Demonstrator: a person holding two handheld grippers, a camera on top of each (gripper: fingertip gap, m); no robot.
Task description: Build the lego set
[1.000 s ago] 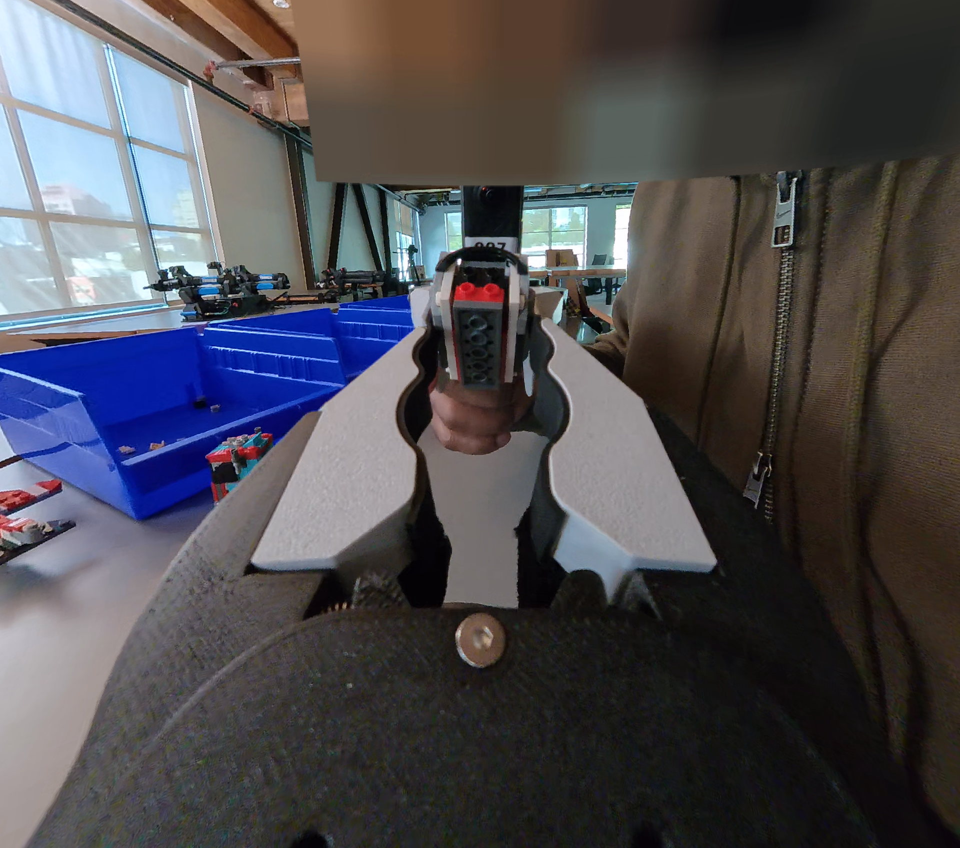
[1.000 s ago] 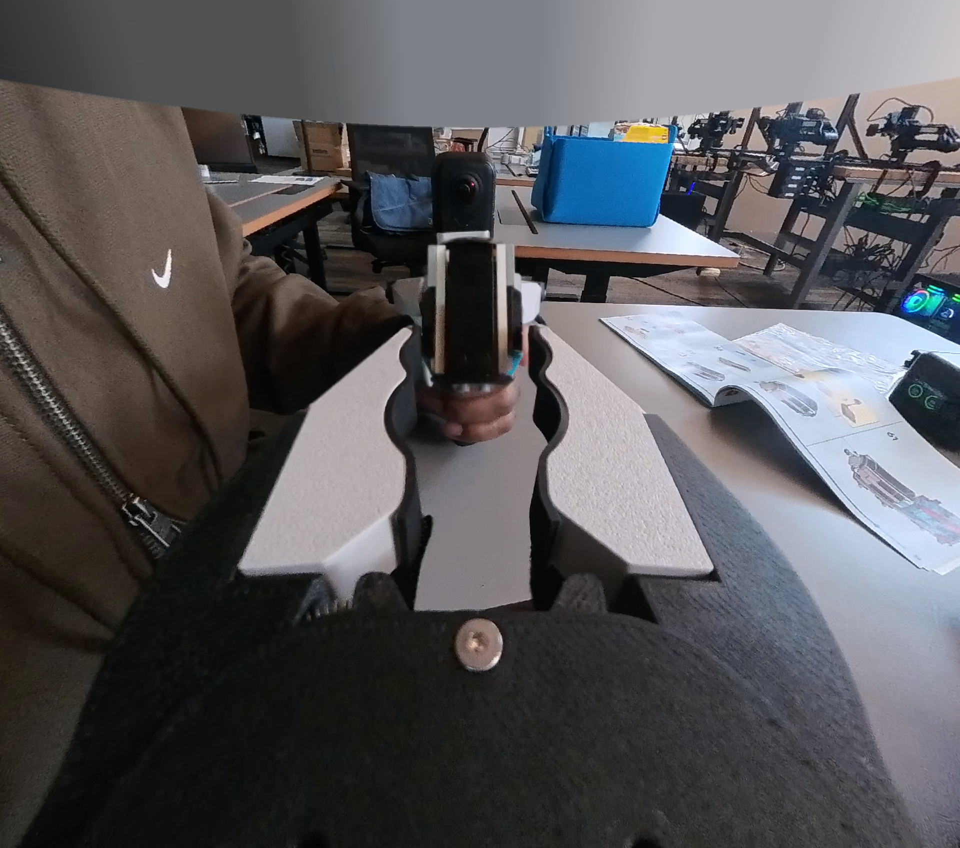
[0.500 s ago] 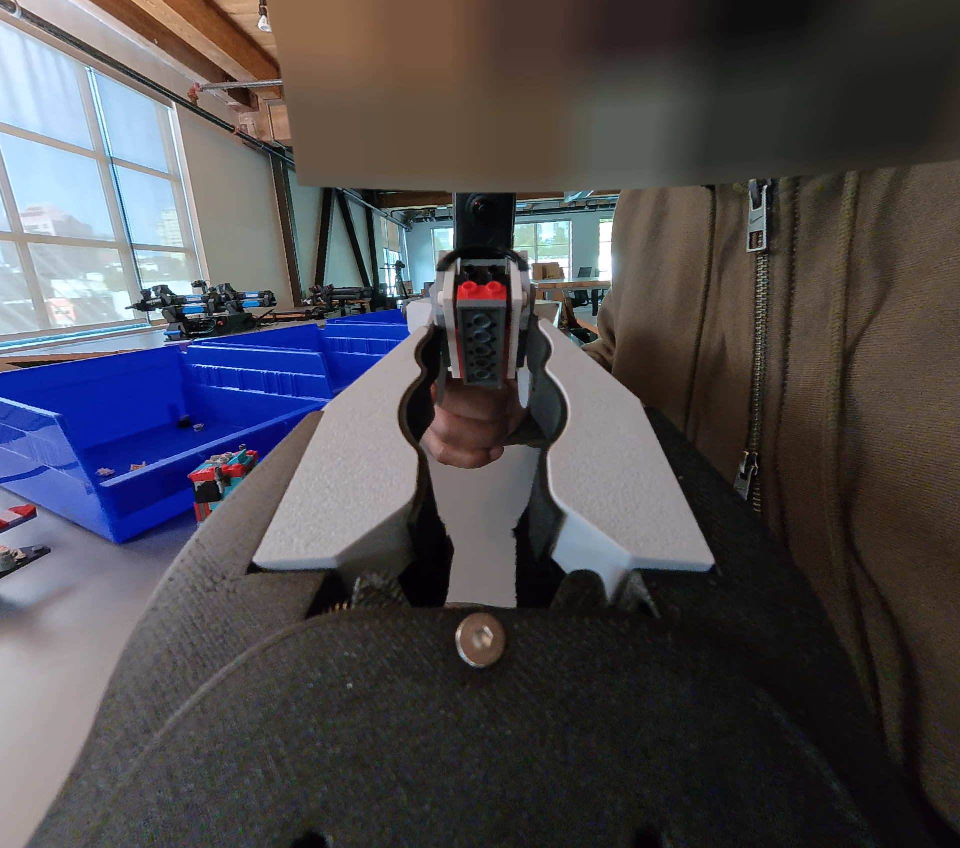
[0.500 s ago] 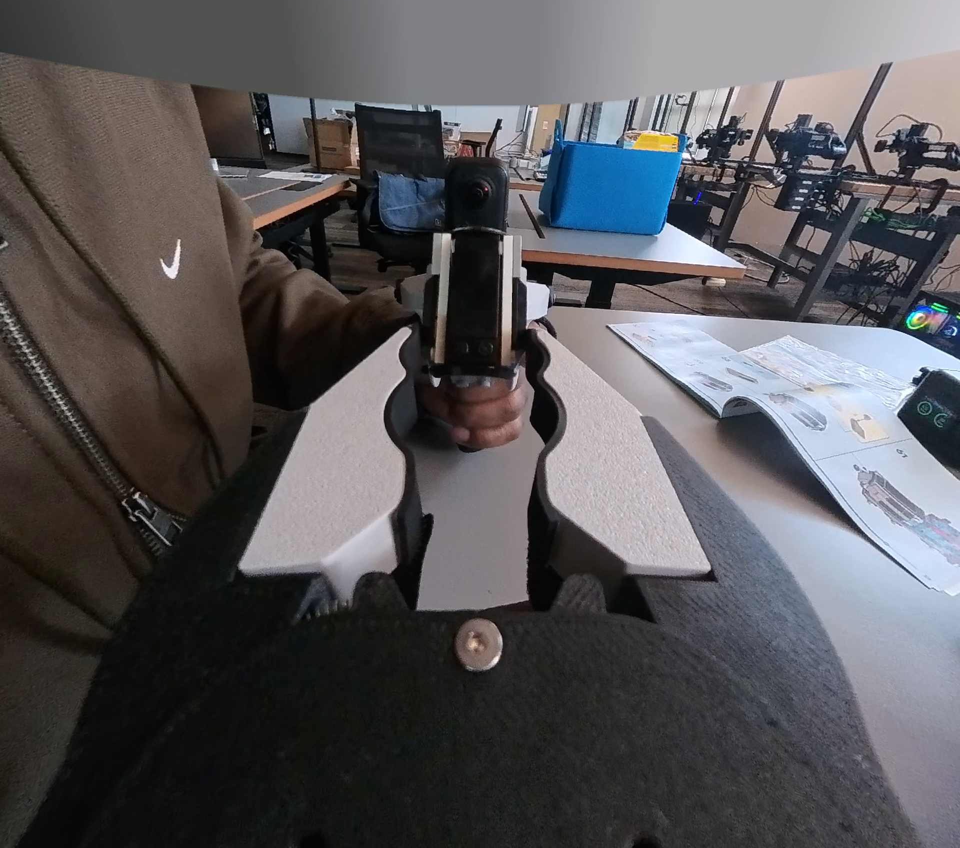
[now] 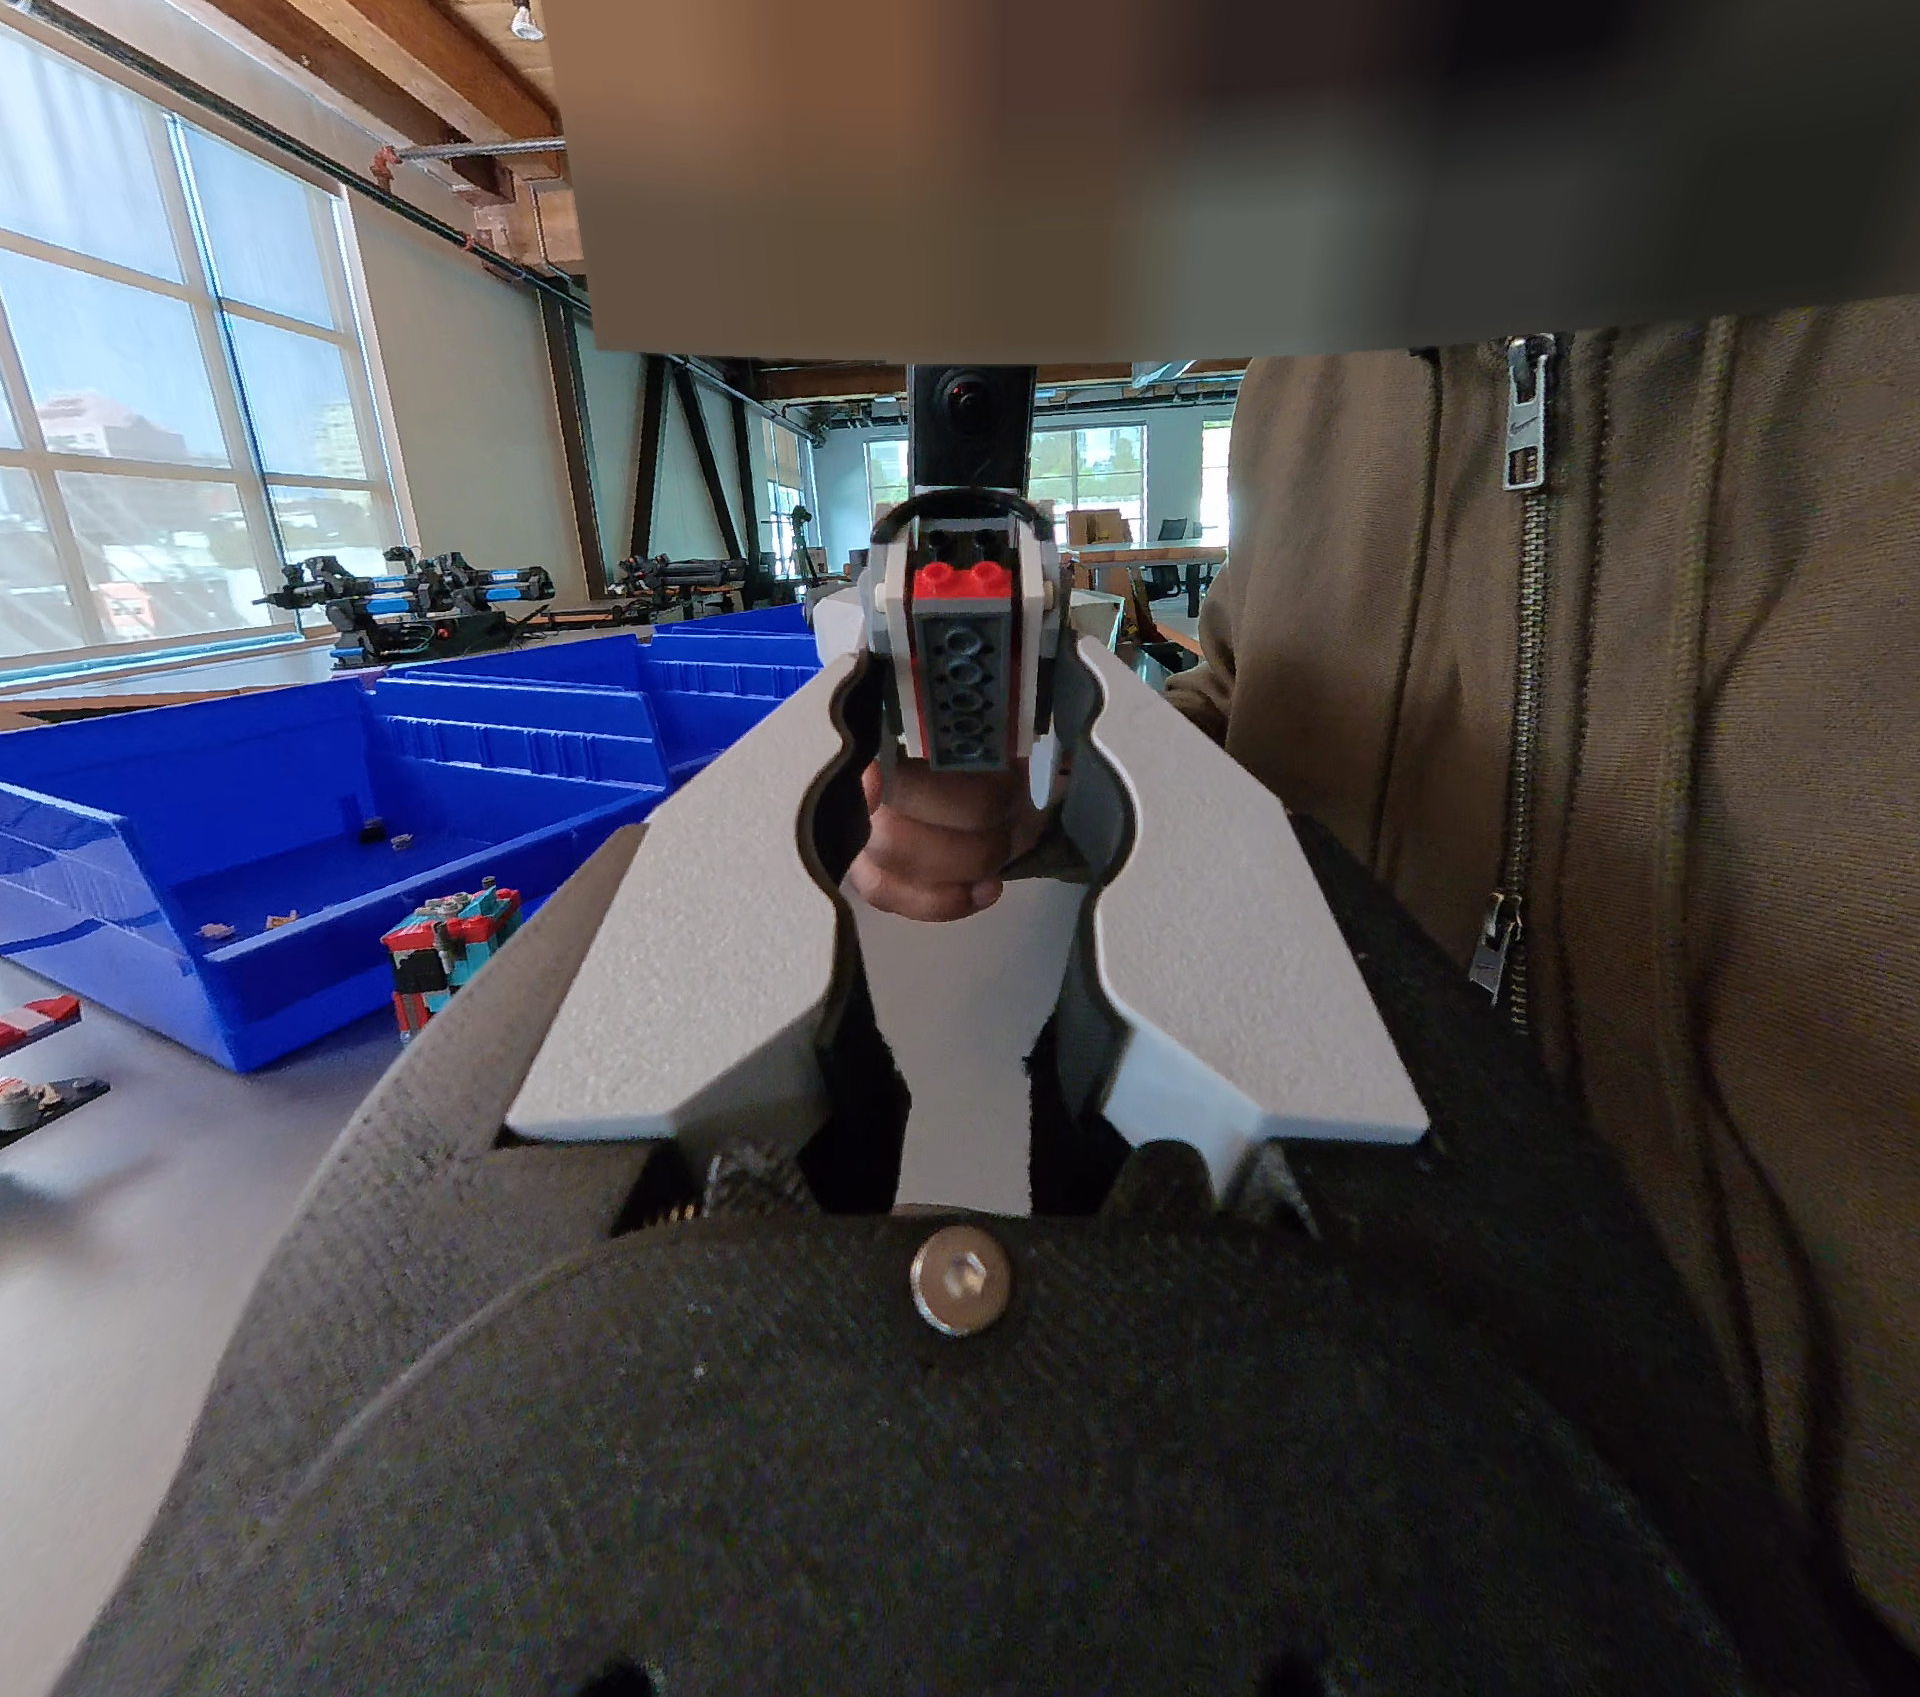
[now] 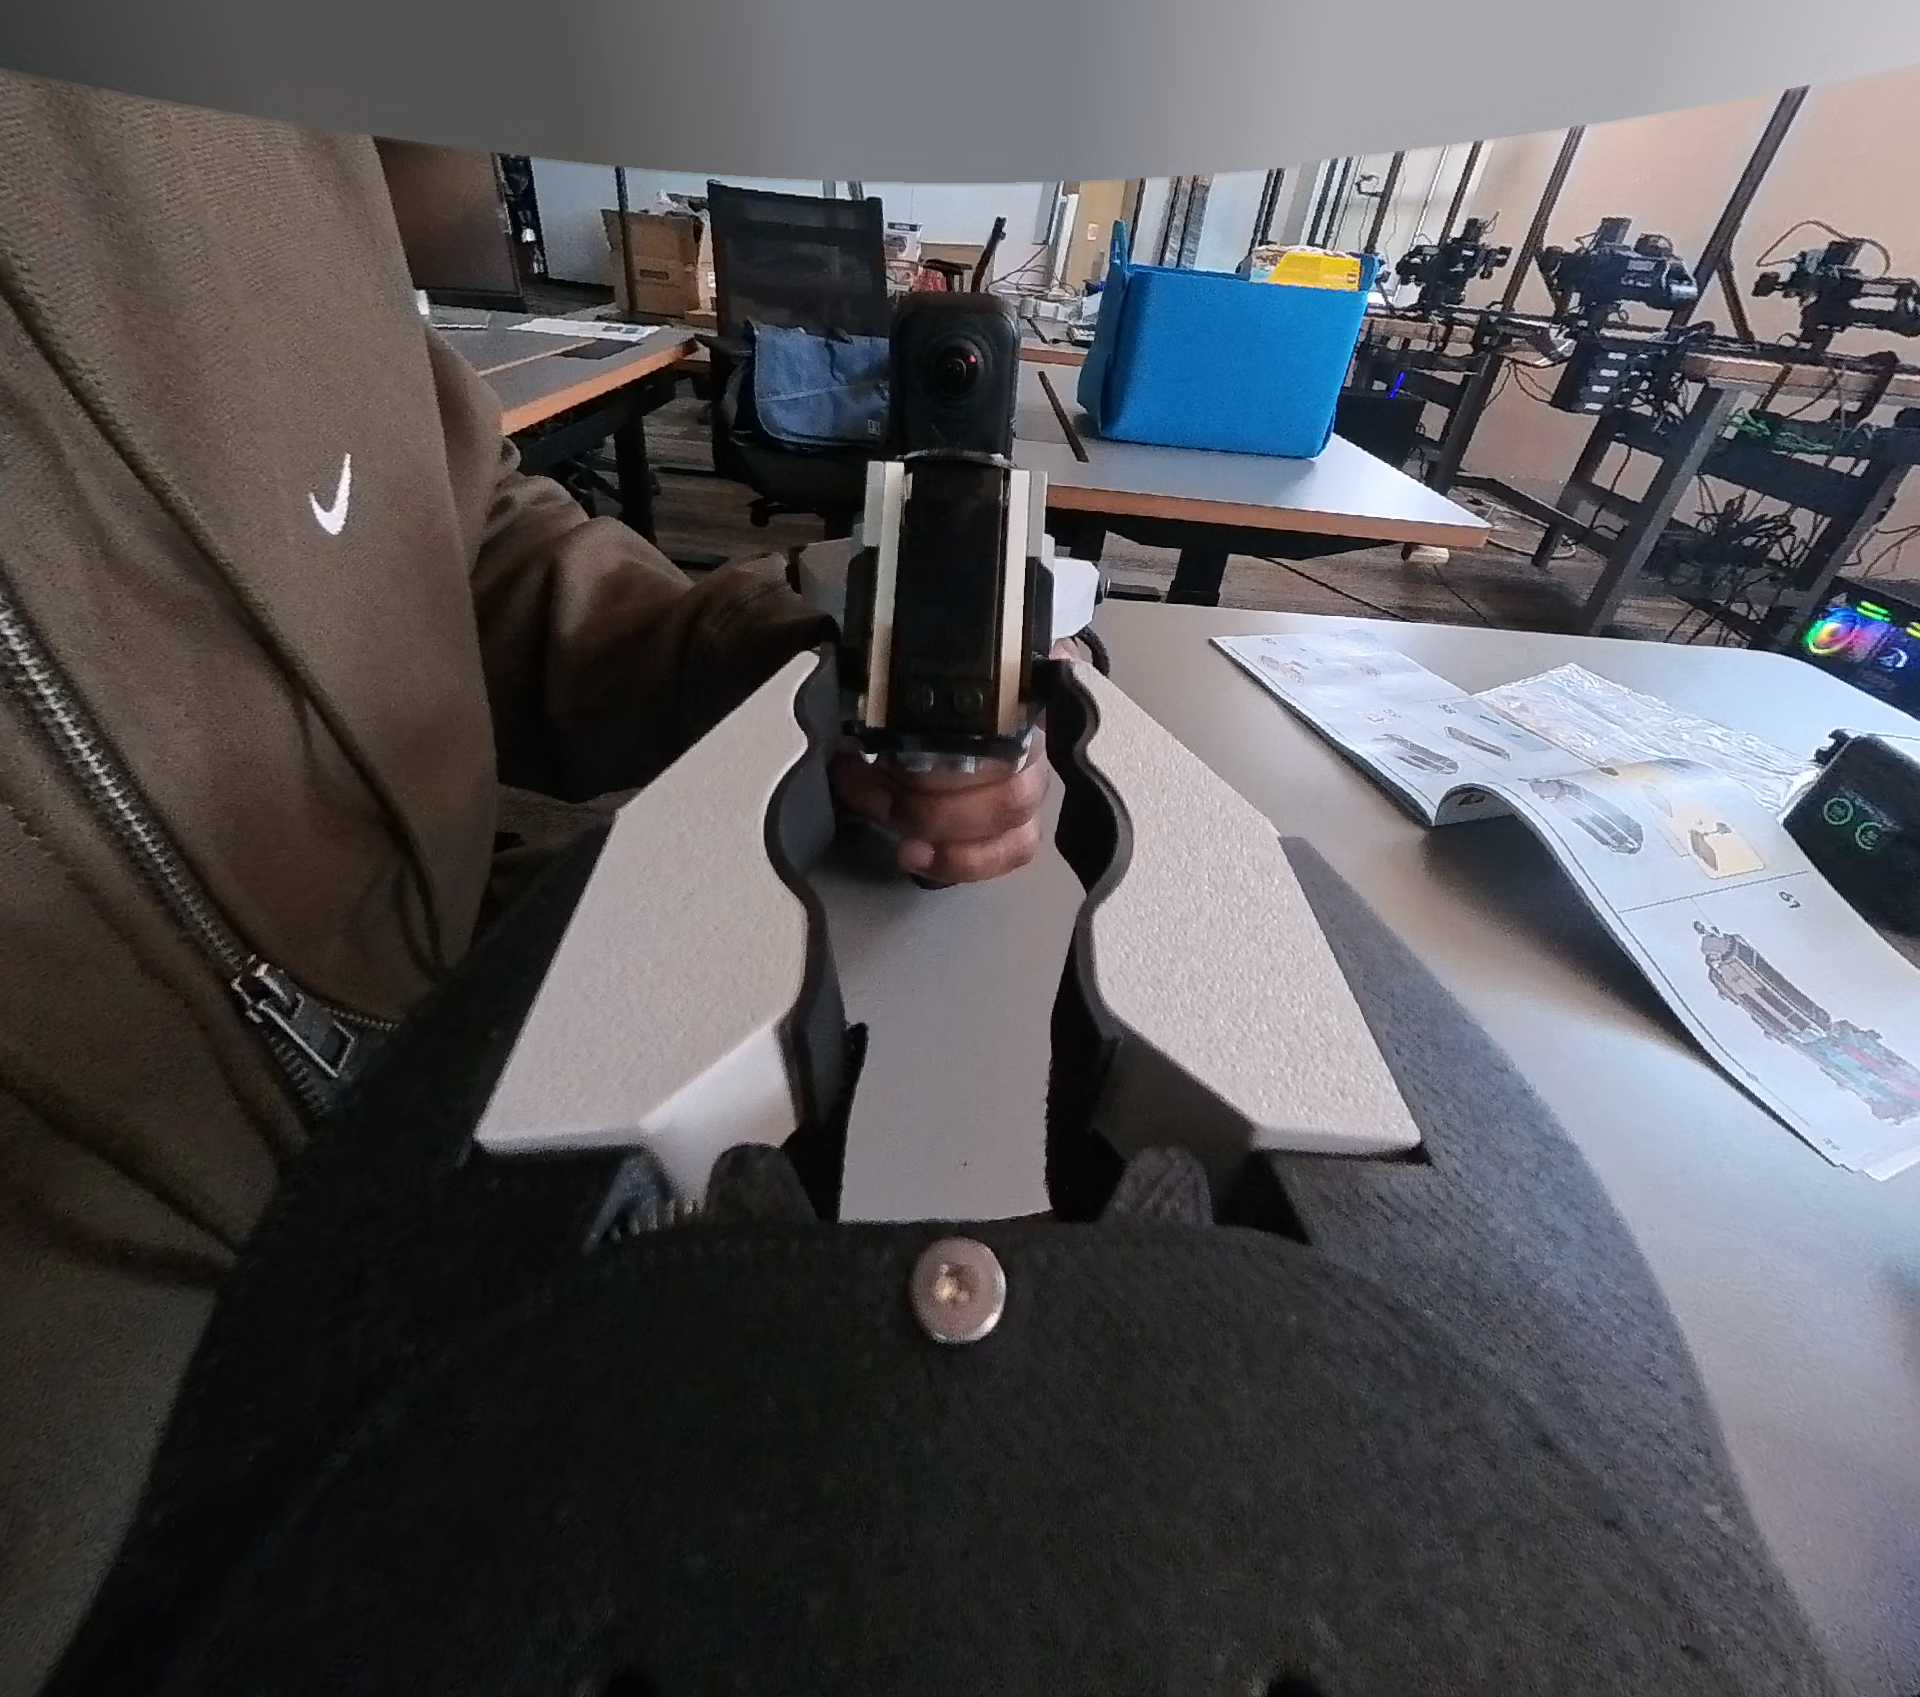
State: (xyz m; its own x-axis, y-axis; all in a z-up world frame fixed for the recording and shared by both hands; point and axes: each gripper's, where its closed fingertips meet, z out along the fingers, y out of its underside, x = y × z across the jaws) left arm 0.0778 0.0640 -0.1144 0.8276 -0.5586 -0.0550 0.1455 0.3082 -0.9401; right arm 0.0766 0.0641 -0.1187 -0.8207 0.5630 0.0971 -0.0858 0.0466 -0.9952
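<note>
In the left wrist view, the toy-brick assembly (image 5: 961, 676) between the left gripper's (image 5: 961, 691) fingertips now sits a little lower in the frame, and the camera (image 5: 971, 426) of the far gripper shows more of itself above it. The blue bins (image 5: 312, 816) at left and the small brick model (image 5: 452, 946) slide downward. The striped plates (image 5: 36, 1013) at the lower left edge slip nearly out of frame.

In the right wrist view, the open booklet (image 6: 1558, 816) and dark device (image 6: 1860, 816) at right sit lower, while the far camera (image 6: 956, 390) rises clear of the held assembly (image 6: 951, 619). The blue bin (image 6: 1216, 369) behind shifts rightward.
</note>
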